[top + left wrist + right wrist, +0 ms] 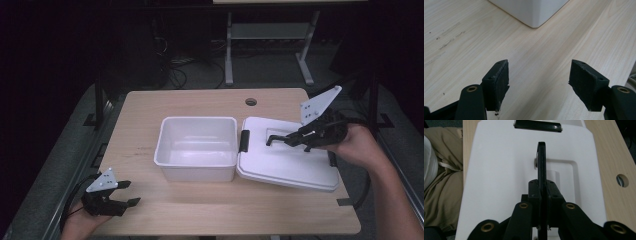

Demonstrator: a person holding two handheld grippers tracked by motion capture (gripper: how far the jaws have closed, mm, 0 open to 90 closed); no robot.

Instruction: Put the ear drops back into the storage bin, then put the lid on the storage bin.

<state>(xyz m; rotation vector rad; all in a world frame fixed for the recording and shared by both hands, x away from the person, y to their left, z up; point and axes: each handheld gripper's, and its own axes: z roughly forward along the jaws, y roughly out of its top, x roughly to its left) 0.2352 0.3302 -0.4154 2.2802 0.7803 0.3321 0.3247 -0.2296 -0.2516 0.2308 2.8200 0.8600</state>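
The white lid [287, 160] lies flat on the bench [150, 210], just right of the open white box [196, 147], its long axis running left to right with one short edge and black latch [244, 140] against the box. The right tool [290, 139] is clenched on the lid's black handle [541, 160], which stands up on edge from the lid's recess. The left tool [127, 193] rests near the bench's front left corner, jaws released around nothing.

Worktop [150, 107]: you see pale wood grain, lightly scuffed near its left side.
Cable hole [251, 102]: round, near the far edge.
Frame [229, 45]: grey legs stand on the dark floor beyond.
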